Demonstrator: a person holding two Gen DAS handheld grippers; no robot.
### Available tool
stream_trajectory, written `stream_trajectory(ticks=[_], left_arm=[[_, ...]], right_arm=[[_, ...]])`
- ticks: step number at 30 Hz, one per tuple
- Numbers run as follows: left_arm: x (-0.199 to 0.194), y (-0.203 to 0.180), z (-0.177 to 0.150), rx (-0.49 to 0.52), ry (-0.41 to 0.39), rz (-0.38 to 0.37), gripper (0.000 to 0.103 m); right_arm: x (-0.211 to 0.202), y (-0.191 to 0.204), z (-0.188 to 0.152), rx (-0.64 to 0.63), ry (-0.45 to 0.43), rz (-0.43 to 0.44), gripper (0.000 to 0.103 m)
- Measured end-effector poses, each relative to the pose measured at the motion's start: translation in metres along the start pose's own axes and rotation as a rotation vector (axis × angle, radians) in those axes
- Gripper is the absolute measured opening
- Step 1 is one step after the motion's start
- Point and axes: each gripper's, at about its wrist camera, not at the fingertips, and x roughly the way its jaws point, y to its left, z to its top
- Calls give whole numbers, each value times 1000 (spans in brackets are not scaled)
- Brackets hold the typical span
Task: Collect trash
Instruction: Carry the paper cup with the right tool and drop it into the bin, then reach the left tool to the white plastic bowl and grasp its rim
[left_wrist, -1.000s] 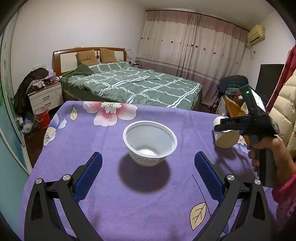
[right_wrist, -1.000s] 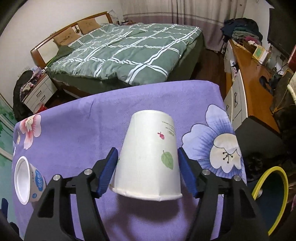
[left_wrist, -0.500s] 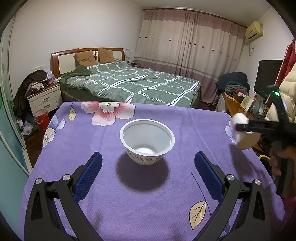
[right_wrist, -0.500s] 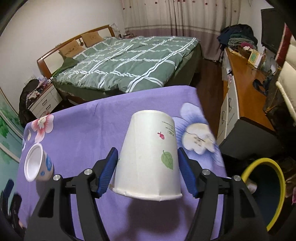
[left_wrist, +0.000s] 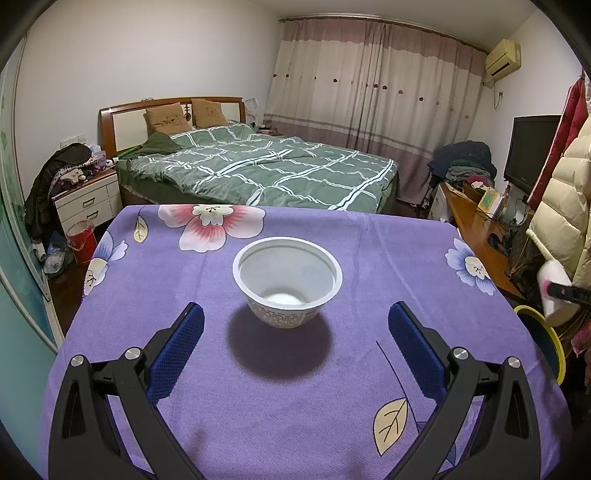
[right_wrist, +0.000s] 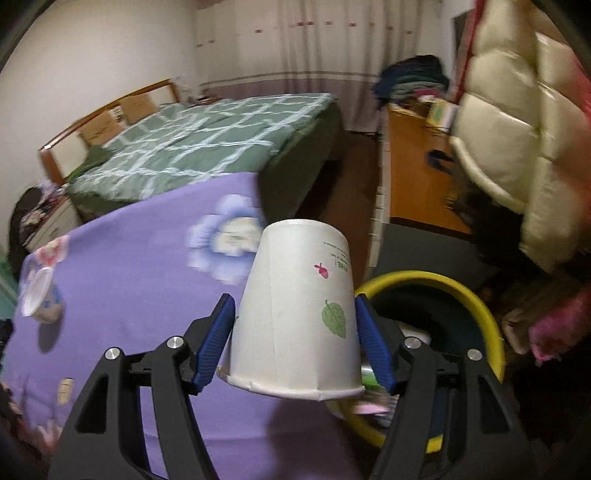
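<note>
Right gripper (right_wrist: 293, 339): clamped on a white paper cup (right_wrist: 295, 314) with a green leaf print, blue pads pressed against both sides, cup inverted with its rim toward the camera. Position: past the table edge, in front of and partly over a yellow-rimmed trash bin (right_wrist: 476, 306) standing on the floor just beside the table. Bin contents partly visible (some scraps near the bottom; exact items not identifiable). View blurred.

Left gripper (left_wrist: 295, 332): jaws spread wide, holding nothing, hovering low over the table with a white plastic bowl (left_wrist: 287, 280) ahead, between the line of the two pads and apart from both.

Task status, as a judgement: cup not yet released, likely close to the drop; bowl untouched and upright on the table, apparently next to collect. No other loose trash visible on the tablecloth in either view.

Surface: table covered with a purple tablecloth (left_wrist: 207, 398) printed with flowers and leaves; soft fabric, bowl casting a round shadow on it.

Room: bedroom. Bed (left_wrist: 258, 170) with a green checked duvet and wooden headboard beyond the table; white nightstand (left_wrist: 88, 201) piled with clothing at the left; a small red bucket (left_wrist: 81, 240) on the floor below it; long curtains (left_wrist: 373, 92) on the far wall; wooden desk (left_wrist: 476, 229) and a dark television (left_wrist: 528, 147) at the right; cream padded coat (left_wrist: 565, 206) hanging nearby.
</note>
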Motion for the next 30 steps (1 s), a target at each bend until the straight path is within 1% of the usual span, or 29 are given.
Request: stream_trajectory(ticks=[1,4,5,7,8,9,11,13,15,17,21,23,25,28,30], left_arm=[[0,0,0,1,0,0,98],[0,0,0,1,0,1,98],[0,0,0,2,1,1,98],[1,-1,0,6,4,3,98],[1,-1,-1,7,5,4,98],[1,-1,-1,10,7,4,98],[3,-2,-2,14,11,5,98],[4,-2,-2,15,14,7,98],[5,-3,-2,17,18,9,98],[7,-3,-3,20,22,13,98],[13,-4,-5,25,40,22,98],[18,-4,-6,28,55,32,98],[22,-2,-5,18,69,38,98],[26,-2,0,6,84,40,98],[32,-8,4,24,101,48,98]], right_arm=[[2,-15,-3,19,8,-29,63],[12,-44,-10,58,41,-75,64],[15,-50,-11,63,50,-88,66],[21,-61,-15,78,60,-122,68],[22,-65,-16,88,59,-136,71],[24,-66,-15,95,55,-146,73],[22,-67,-15,115,36,-155,73],[20,-65,-11,137,17,-142,74],[13,-58,-9,176,-21,-107,75],[11,-45,-6,188,-55,-72,76],[8,-2,-13,127,-126,-11,77],[11,12,-19,78,-143,-4,77],[14,23,-23,31,-135,8,77],[19,28,-27,8,-118,46,77],[24,32,-30,-11,-98,51,77]])
